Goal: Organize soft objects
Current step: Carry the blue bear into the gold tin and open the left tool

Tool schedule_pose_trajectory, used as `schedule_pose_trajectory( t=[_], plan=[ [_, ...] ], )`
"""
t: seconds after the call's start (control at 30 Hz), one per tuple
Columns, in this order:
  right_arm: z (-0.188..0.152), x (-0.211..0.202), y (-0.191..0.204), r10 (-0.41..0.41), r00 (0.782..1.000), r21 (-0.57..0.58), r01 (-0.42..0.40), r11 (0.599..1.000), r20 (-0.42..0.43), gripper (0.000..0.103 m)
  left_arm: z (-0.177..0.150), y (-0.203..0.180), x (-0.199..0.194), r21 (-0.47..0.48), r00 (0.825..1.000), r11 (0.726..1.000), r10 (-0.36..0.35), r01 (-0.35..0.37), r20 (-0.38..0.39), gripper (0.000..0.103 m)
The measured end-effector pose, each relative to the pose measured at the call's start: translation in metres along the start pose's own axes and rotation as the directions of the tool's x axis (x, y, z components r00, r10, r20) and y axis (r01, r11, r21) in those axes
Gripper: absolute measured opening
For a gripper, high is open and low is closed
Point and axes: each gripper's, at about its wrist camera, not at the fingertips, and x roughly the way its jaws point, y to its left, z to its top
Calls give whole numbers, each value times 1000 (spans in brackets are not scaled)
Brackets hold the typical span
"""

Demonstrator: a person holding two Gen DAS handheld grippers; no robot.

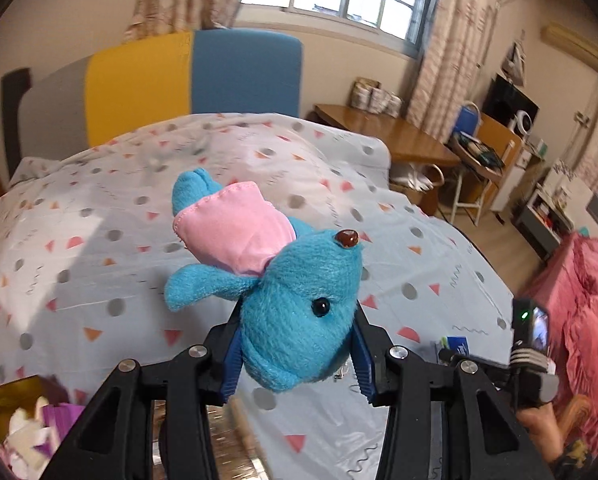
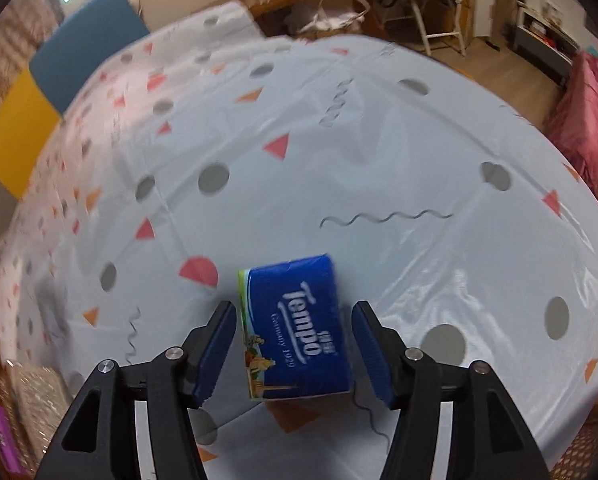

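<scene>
Bed with pale blue sheet printed with grey dots, pink and orange triangles and squiggles fills both views. Headboard panels behind it: yellow padded panel, blue padded panel. Window with beige patterned curtains above. Wooden table beside the bed, a white-legged chair and cluttered shelves further right. Crumpled pink-red blanket at the right edge of the left wrist view. Gold shiny box with white and purple soft bits at lower left of the same view. Nothing on the sheet stands between either pair of tongs and its item.

Left tongs: partly closed, blue pads pressing both sides of the head of a blue plush animal in a pink cloth shirt; toy is lifted off the sheet, body pointing away from the camera, brown nose up.

Right tongs: roughly half open, pointing steeply down. Blue plastic-wrapped Tempo tissue pack sits between the pads, tilted; gaps visible on both sides, pads not pressing it. Can't tell if the pack rests on the sheet or is just above it.
</scene>
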Motion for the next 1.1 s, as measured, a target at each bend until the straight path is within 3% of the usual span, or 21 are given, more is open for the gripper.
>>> schedule_pose_trajectory(
  t=[0.13, 0.2, 0.3, 0.5, 0.57, 0.73, 0.9, 1.1],
  plan=[
    [-6, 14, 14, -46, 998, -96, 42, 995, -45, 62, 1, 25, -24, -38, 999, 999, 21, -20, 32, 47],
    [-9, 15, 21, -113, 993, -164, 110, 980, -13, 62, -1, 38, -37, -50, 998, 998, 31, -29, 45, 47],
    [-13, 16, 26, -134, 991, -208, 131, 969, -1, 55, -7, 54, -56, -63, 997, 997, 45, -41, 65, 48],
    [-29, 14, 42, -104, 994, -313, 94, 945, -15, 55, -23, 100, -103, -129, 991, 990, 72, -57, 117, 48],
    [-40, 14, 55, -103, 995, -399, 93, 912, -3, 55, -30, 120, -123, -161, 986, 985, 86, -63, 141, 48],
    [-50, 13, 59, -77, 997, -443, 68, 894, -2, 55, -63, 180, -171, -238, 969, 963, 171, -126, 180, 48],
    [-55, 11, 61, -79, 997, -460, 77, 885, 16, 56, -119, 245, -204, -337, 953, 919, 266, -205, 147, 48],
    [-59, 10, 65, -79, 996, -467, 83, 880, 29, 56, -205, 314, -237, -500, 935, 821, 350, -276, 58, 49]
  ],
)
